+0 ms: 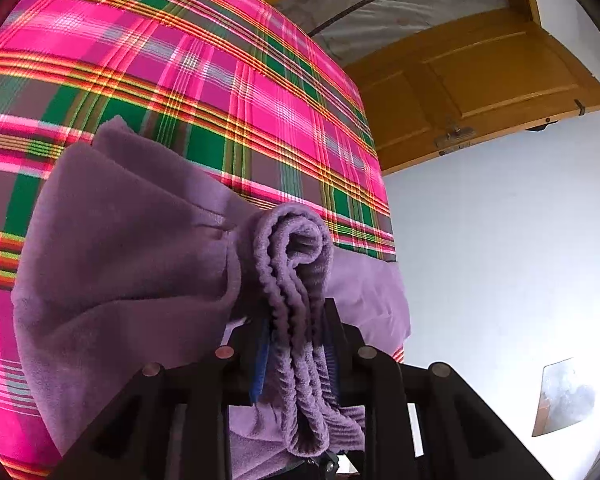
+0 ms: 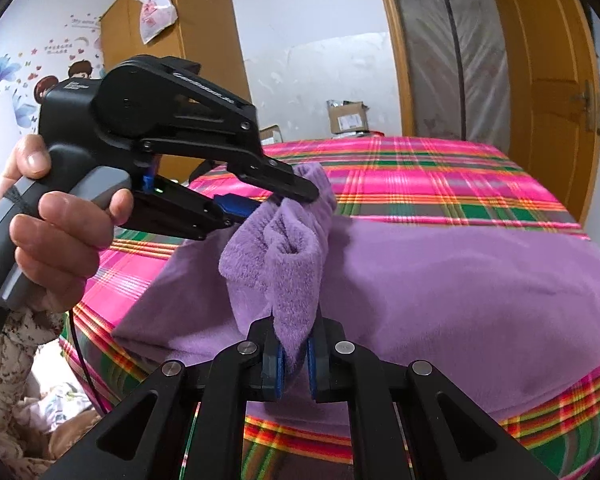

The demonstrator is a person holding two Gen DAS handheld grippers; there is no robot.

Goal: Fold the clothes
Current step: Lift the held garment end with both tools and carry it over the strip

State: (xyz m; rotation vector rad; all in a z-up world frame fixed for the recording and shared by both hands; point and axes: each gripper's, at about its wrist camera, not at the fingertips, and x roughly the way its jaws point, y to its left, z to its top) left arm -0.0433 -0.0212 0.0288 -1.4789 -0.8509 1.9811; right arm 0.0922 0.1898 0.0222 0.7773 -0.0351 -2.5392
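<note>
Across the bed's plaid cover (image 2: 440, 176) lies a purple fleece garment (image 2: 440, 280) — both left tongs (image 2: 288, 196) and right tongs (image 2: 294, 364) clamped on its bunched edge. Wooden door (image 2: 556, 92) and wardrobe (image 2: 172, 40) stand behind; the garment's shape is unclear.

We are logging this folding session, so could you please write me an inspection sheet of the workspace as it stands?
Surface: bed under a pink and green plaid bedspread.
Job's things: purple fleece garment, mostly spread on the bed, one bunched end lifted.
Clutter: cardboard boxes beyond the bed; printed fabric on the floor beside it.
Grippers: left gripper shut on the garment's ribbed edge; right gripper shut on a fold of it. A hand holds the left handle.
Cables: thin dark cable hanging below the left handle.
Surroundings: wooden door, wardrobe, wall stickers.
</note>
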